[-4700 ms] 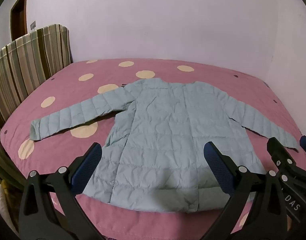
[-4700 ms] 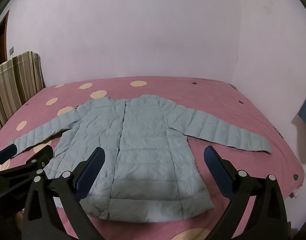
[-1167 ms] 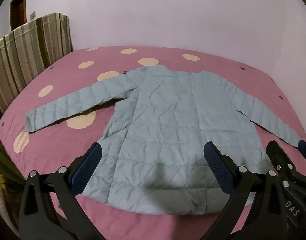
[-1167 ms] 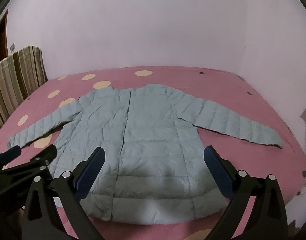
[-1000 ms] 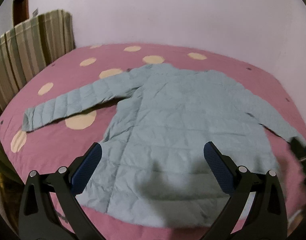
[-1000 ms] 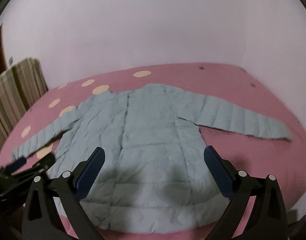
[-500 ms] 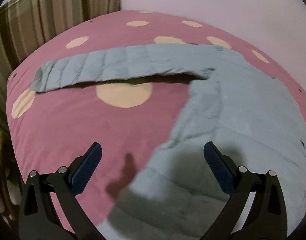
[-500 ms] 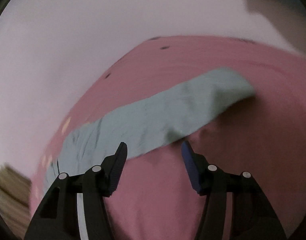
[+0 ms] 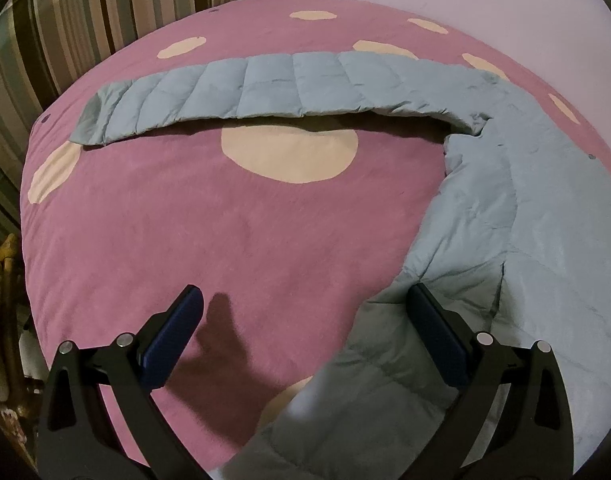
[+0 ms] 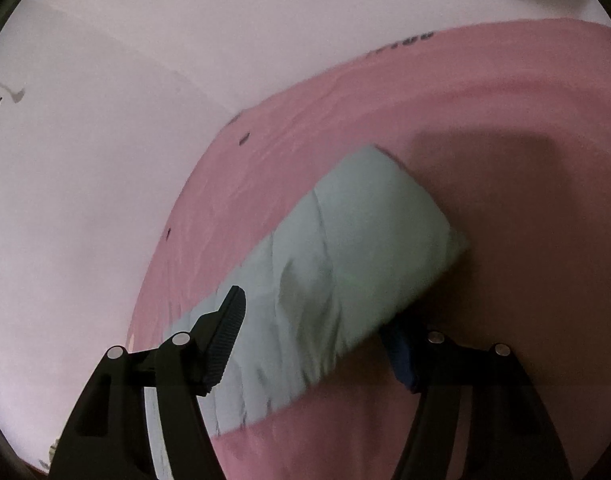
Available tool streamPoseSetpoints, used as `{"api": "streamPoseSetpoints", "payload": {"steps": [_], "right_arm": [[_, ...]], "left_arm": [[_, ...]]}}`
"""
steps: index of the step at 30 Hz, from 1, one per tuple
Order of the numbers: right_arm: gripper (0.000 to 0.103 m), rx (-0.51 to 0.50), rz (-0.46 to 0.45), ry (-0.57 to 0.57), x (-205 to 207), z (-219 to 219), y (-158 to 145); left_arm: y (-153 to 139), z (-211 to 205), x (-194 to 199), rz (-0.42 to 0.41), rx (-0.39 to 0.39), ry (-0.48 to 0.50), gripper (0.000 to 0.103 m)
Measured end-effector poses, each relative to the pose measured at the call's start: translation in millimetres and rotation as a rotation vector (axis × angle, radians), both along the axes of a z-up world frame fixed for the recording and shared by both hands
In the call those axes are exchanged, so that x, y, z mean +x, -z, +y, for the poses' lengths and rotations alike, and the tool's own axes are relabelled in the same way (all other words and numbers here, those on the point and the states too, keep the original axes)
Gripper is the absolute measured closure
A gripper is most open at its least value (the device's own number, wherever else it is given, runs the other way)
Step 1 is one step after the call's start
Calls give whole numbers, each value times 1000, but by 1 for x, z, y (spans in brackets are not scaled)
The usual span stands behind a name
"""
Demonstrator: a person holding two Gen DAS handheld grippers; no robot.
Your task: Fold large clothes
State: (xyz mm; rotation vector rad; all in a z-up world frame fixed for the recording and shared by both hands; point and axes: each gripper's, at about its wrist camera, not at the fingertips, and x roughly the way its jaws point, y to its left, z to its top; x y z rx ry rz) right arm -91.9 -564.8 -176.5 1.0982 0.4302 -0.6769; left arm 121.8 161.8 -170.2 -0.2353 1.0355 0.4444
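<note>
A pale blue quilted jacket (image 9: 525,216) lies flat on a pink bed (image 9: 225,240). In the left wrist view its left sleeve (image 9: 265,88) stretches out to the left. My left gripper (image 9: 305,320) is open, low over the bed at the jacket's left side edge; its right finger is over the fabric. In the right wrist view the other sleeve (image 10: 345,264) lies between the fingers of my right gripper (image 10: 317,320), which is open around it near the cuff, one finger under the sleeve's edge.
The bed cover has cream dots (image 9: 289,152). A striped headboard (image 9: 85,20) stands at the far left. A pale wall (image 10: 105,120) runs along the bed's far side. Bed edge and clutter (image 9: 1,300) lie at the left.
Both grippers have dropped from a high view of the whole jacket and spread apart: the left to the jacket's left side, the right down onto the right sleeve's cuff end.
</note>
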Motion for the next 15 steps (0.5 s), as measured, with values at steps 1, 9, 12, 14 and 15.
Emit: {"api": "streamPoseSetpoints", "payload": {"steps": [1, 9, 12, 14, 15], "right_arm": [[44, -10, 9, 2, 1, 0, 0], [85, -210, 121, -104, 39, 33, -46], [86, -306, 118, -191, 69, 83, -76], [87, -375, 100, -296, 99, 123, -98], [87, -407, 94, -346, 114, 145, -108]], "left_arm": [[1, 0, 1, 2, 1, -1, 2], [7, -1, 0, -6, 24, 10, 2], [8, -1, 0, -10, 23, 10, 2], [8, -1, 0, -12, 18, 11, 2], [8, 0, -1, -13, 15, 12, 2]]}}
